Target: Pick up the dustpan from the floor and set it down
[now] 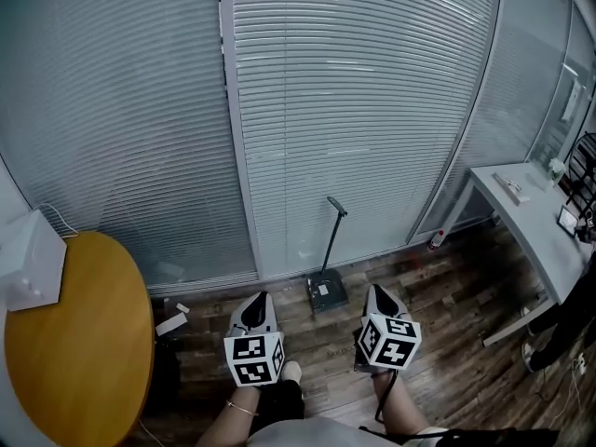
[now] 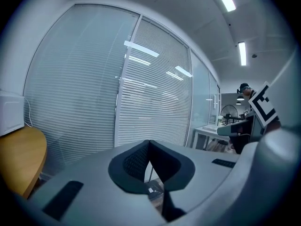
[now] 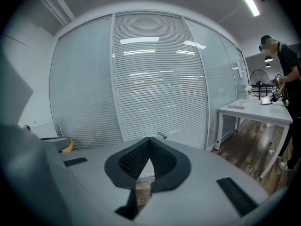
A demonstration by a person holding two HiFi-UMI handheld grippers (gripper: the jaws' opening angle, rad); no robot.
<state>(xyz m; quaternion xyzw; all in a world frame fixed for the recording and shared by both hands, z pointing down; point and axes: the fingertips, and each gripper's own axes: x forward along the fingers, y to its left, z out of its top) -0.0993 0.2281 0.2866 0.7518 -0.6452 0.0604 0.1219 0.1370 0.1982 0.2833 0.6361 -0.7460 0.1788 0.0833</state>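
The dustpan (image 1: 328, 292) stands on the wooden floor at the foot of the glass wall, its long thin handle (image 1: 333, 236) rising to a dark grip. Both grippers hover short of it, one on each side, neither touching it. My left gripper (image 1: 257, 300) is to its left with its jaws closed together and nothing between them. My right gripper (image 1: 378, 292) is to its right, also shut and empty. In the left gripper view the dustpan (image 2: 153, 190) shows below the closed fingertips (image 2: 146, 147). In the right gripper view the handle's grip (image 3: 162, 135) peeks just above the closed jaws.
A round wooden table (image 1: 84, 343) with a white box (image 1: 33, 264) is at the left. A white desk (image 1: 531, 222) stands at the right, a person (image 1: 563, 329) beside it. Glass walls with blinds (image 1: 354, 110) close off the far side. A small bottle (image 1: 436, 240) stands by the desk leg.
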